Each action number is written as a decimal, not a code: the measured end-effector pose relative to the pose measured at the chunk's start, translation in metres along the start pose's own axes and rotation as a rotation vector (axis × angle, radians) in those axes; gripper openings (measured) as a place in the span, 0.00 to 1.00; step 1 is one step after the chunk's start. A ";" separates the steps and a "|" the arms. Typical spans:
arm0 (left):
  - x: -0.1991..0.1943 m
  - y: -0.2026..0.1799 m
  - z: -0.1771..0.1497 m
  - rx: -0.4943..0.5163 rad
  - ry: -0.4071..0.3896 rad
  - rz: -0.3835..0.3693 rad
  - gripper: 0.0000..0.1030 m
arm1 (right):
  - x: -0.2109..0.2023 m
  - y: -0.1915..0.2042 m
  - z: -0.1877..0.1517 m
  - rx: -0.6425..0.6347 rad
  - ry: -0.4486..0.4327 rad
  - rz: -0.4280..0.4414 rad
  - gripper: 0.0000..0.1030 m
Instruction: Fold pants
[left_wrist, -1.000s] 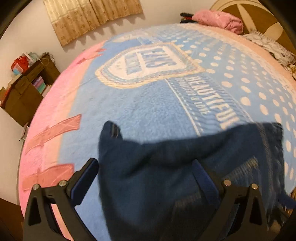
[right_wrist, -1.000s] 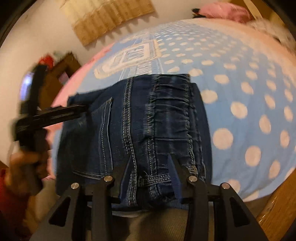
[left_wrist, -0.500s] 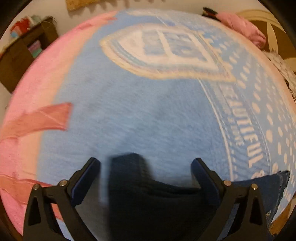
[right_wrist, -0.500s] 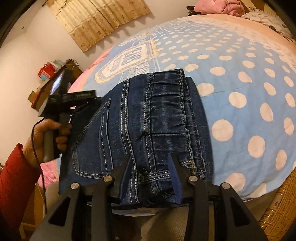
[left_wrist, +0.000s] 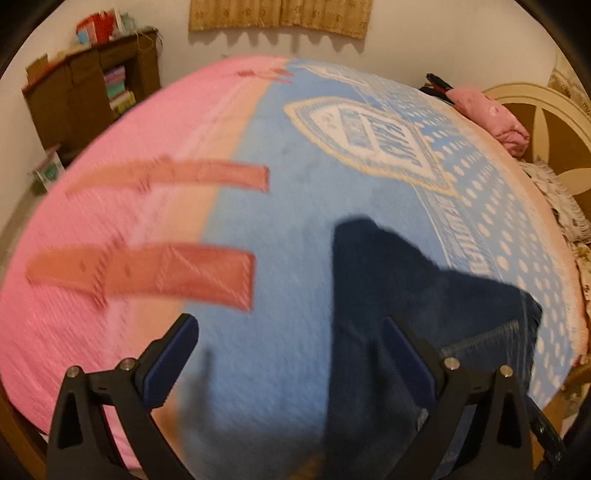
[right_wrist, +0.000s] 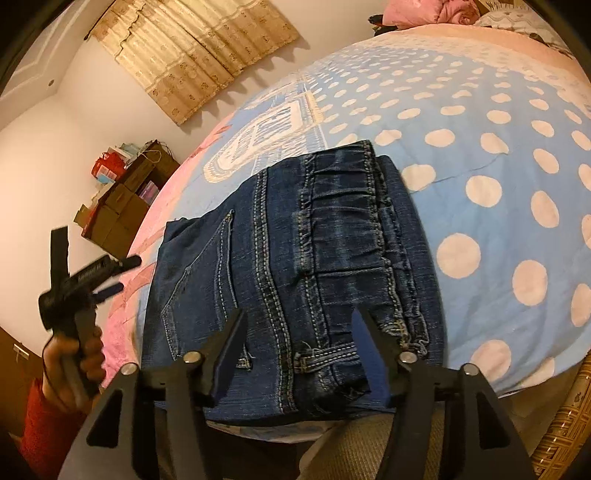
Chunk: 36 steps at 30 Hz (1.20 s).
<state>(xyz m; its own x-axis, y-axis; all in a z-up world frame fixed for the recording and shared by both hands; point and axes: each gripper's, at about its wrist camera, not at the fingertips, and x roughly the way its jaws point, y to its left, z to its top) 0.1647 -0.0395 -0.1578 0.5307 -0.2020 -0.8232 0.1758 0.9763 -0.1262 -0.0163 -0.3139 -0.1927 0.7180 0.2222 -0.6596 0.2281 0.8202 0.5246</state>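
While the right gripper (right_wrist: 299, 343) hangs over the near edge of the bed, its jaws are opening: the two blue-padded fingers stand apart on either side of the waistband corner of the folded jeans (right_wrist: 288, 266), and neither pad presses on the denim. The jeans lie as a compact folded stack on the blue polka-dot blanket (right_wrist: 480, 155), filling the centre of the right wrist view, with the gathered waistband running from 12 o'clock down to about 5 o'clock and a back pocket showing toward 9 o'clock. The stack's near end reaches the blanket's edge.

At 8 o'clock in that view, a hand (right_wrist: 74, 365) in a red sleeve (right_wrist: 44, 432) holds the left gripper (right_wrist: 107, 275) by its handle, off the left side of the jeans and above the pink part of the blanket; its fingers look parted and empty.

The left wrist view is blurred. Its gripper (left_wrist: 291, 354) stands wide open with nothing between the fingers but bare blanket; the right-hand finger (left_wrist: 406, 365) overlaps the dark edge of the jeans (left_wrist: 406, 295) in the picture, which spread from the centre toward 4 o'clock. Whether that finger touches the cloth cannot be told. A brown shelf unit (left_wrist: 88, 99) stands against the wall at 10 o'clock, a fringed curtain (left_wrist: 277, 14) at 12 o'clock, and a pink pillow (left_wrist: 491, 118) at 2 o'clock.
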 end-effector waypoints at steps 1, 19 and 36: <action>0.005 -0.005 -0.004 0.007 0.013 -0.013 0.98 | 0.001 0.003 0.000 -0.009 0.002 -0.004 0.64; 0.027 -0.039 -0.027 0.030 0.054 -0.124 0.99 | -0.028 -0.009 0.060 0.038 -0.149 -0.014 0.64; 0.012 -0.045 -0.078 0.062 -0.108 0.003 1.00 | 0.192 0.143 0.147 -0.333 0.271 0.025 0.19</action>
<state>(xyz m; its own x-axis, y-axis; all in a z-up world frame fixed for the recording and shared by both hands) 0.0983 -0.0801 -0.2047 0.6173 -0.2094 -0.7584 0.2230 0.9710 -0.0866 0.2506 -0.2313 -0.1651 0.5116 0.3384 -0.7898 -0.0438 0.9283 0.3693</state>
